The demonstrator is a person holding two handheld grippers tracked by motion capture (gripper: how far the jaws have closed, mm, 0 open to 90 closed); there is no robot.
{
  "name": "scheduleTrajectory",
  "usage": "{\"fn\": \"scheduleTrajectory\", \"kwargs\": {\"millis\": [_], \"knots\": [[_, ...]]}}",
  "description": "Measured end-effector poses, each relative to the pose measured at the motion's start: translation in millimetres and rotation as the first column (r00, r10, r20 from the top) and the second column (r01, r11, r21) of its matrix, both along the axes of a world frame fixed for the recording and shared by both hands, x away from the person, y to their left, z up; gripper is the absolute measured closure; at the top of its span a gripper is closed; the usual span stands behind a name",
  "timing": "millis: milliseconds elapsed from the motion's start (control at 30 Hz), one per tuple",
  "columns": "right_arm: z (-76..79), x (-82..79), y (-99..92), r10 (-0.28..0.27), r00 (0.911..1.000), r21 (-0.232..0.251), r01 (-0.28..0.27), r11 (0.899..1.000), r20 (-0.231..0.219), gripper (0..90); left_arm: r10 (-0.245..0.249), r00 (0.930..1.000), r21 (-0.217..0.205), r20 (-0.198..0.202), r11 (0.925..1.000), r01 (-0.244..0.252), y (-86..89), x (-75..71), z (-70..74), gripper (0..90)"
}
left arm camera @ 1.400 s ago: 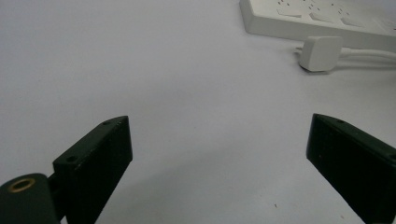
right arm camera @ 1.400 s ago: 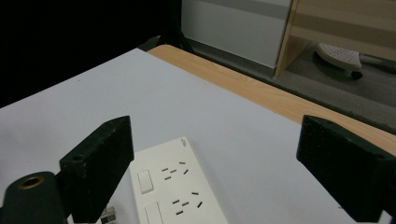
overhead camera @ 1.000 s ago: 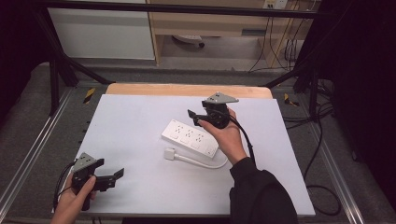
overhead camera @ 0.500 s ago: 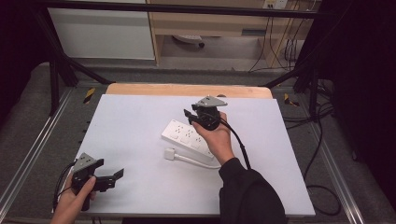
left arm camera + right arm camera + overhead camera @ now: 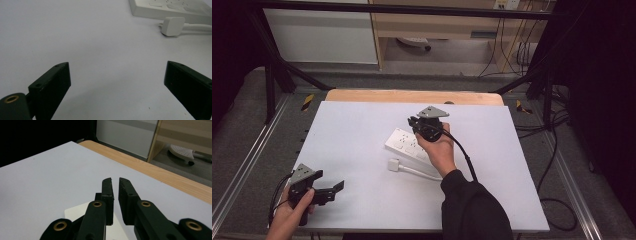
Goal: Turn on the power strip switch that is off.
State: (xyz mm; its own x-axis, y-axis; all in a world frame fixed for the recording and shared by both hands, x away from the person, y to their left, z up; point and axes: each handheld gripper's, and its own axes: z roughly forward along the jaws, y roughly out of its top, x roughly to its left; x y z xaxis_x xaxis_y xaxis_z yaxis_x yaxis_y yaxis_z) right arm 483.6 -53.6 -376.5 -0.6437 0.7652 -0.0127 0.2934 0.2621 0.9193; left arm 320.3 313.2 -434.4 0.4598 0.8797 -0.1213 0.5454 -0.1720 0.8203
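A white power strip (image 5: 404, 142) lies near the middle of the white table (image 5: 357, 125), its white plug (image 5: 393, 164) and cable (image 5: 422, 172) curled beside it. My right gripper (image 5: 413, 121) hovers over the strip's far end, pointing left and away. In the right gripper view its jaws (image 5: 115, 180) have just been closing and stand nearly together with nothing between them, a corner of the strip (image 5: 75, 213) below. My left gripper (image 5: 334, 189) rests at the near left, open and holding nothing. The left gripper view (image 5: 117, 85) looks across bare table toward the plug (image 5: 173, 25) and the strip (image 5: 172, 6).
A wooden strip (image 5: 412, 96) edges the table's far side. Metal rails (image 5: 247, 165) run along both sides, with black frame posts behind. Loose cables (image 5: 557, 150) lie on the floor to the right. A white cabinet (image 5: 322, 35) stands beyond the table.
The right hand has moved left and down over the power strip, and its jaws have gone from wide apart to nearly together. The left hand has stayed in place.
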Motion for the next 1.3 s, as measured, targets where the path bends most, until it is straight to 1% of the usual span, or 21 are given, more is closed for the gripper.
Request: {"fn": "scheduleTrajectory", "kwargs": {"millis": [167, 367, 600, 667, 700, 733, 800, 967, 1100, 1200, 1300], "knots": [[-9.3, -0.9, 7.5, 0.025, 0.9996, -0.016, -0.026, 1.000, -0.015, 88.4, 0.000, 1.0000, 0.005, 0.000, 1.0000, 0.000, 0.5, -0.2, 0.0, 7.0], [-16.9, -2.1, 16.2, 0.047, 0.9986, -0.041, -0.047, 0.998, -0.024, 90.0, -0.001, 1.0000, 0.006, 0.001, 1.0000, 0.001, 1.3, 0.0, 0.4, 7.0], [-28.3, -2.5, 25.9, 0.060, 0.9962, -0.062, -0.064, 0.996, -0.063, 90.0, 0.001, 1.0000, 0.012, 0.000, 0.9999, -0.001, 1.8, 0.3, 0.0, 6.9], [-31.4, -3.3, 28.3, 0.065, 0.9947, -0.065, -0.070, 0.995, -0.080, 90.0, 0.000, 1.0000, 0.013, 0.002, 0.9999, 0.000, 1.0, 0.2, -0.2, 7.0], [-34.8, -3.9, 30.6, 0.075, 0.9931, -0.073, -0.082, 0.994, -0.091, 90.0, -0.001, 1.0000, 0.014, 0.003, 0.9999, 0.001, 1.0, 0.1, 0.0, 6.9], [-34.8, -3.9, 30.6, 0.075, 0.9931, -0.073, -0.082, 0.994, -0.091, 90.0, -0.003, 1.0000, 0.016, 0.003, 0.9999, 0.003, 1.3, 0.1, 0.1, 6.9], [-38.4, -5.5, 33.8, 0.082, 0.9910, -0.087, -0.091, 0.992, -0.105, 90.0, -0.002, 1.0000, 0.014, 0.003, 0.9999, 0.002, 1.3, 0.2, 0.0, 6.9], [-43.7, -8.5, 38.6, 0.083, 0.9889, -0.089, -0.094, 0.992, -0.123, 90.0, -0.004, 1.0000, 0.017, 0.001, 0.9998, 0.004, 1.5, 0.2, -0.1, 7.0], [-49.6, -11.3, 41.9, 0.086, 0.9852, -0.085, -0.100, 0.991, -0.148, 90.0, -0.006, 1.0000, 0.019, -0.002, 0.9998, 0.006, 1.5, 0.3, -0.4, 6.9], [-54.7, -12.9, 42.9, 0.079, 0.9839, -0.075, -0.092, 0.993, -0.161, 90.0, -0.011, 0.9999, 0.025, -0.007, 0.9996, 0.011, 0.2, 0.5, -1.2, 6.9], [-60.0, -13.8, 41.6, 0.068, 0.9832, -0.084, -0.083, 0.993, -0.169, 90.0, -0.014, 0.9999, 0.026, -0.008, 0.9996, 0.014, -0.3, 0.5, -1.1, 7.0]]}}
